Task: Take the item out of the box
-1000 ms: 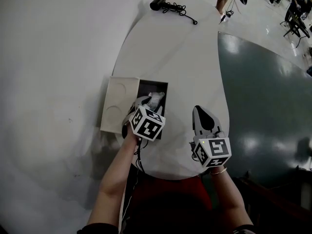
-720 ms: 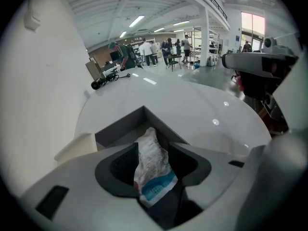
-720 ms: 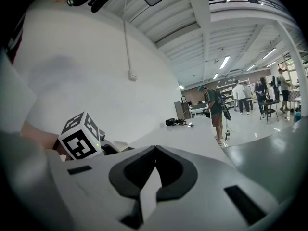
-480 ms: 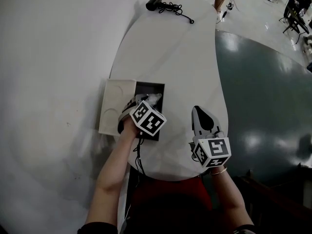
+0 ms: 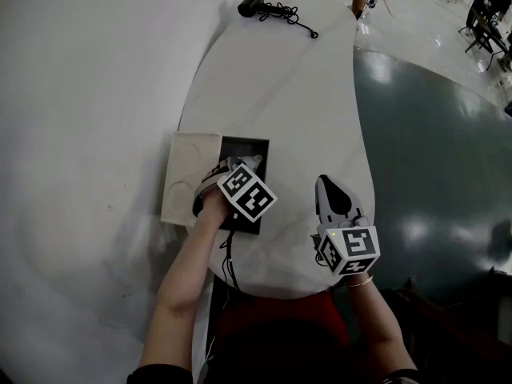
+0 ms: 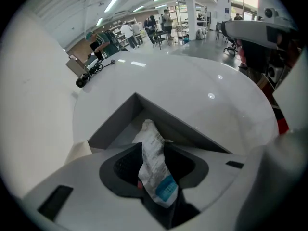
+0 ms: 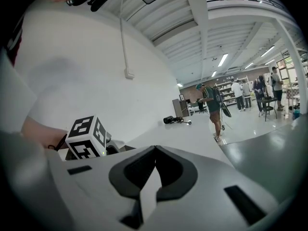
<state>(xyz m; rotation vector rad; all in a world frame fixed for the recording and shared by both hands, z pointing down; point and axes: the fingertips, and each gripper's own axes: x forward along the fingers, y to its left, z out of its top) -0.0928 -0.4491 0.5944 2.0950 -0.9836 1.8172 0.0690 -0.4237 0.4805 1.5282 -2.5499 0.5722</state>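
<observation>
An open dark box [image 5: 250,146] with its pale lid [image 5: 188,174] folded out to the left lies at the left edge of the white table [image 5: 304,94]. My left gripper [image 5: 238,165] reaches down into it. In the left gripper view a crumpled white packet [image 6: 155,153] with a blue patch stands between the jaws of the left gripper [image 6: 153,152], which are closing, with the pads touching it on both sides. The box's grey wall [image 6: 115,119] rises behind it. My right gripper [image 5: 324,181] rests over the table to the right of the box, its jaws together and empty [image 7: 155,149].
A black device with a coiled cable [image 5: 264,6] lies at the table's far end. The table's curved right edge drops to a dark glossy floor [image 5: 432,150]. A pale wall stands on the left. People and shelves are far off in the hall [image 6: 125,32].
My left gripper has shifted slightly left and lower into the box and its marker cube has turned. The packet is more hidden under it. The right gripper has stayed put.
</observation>
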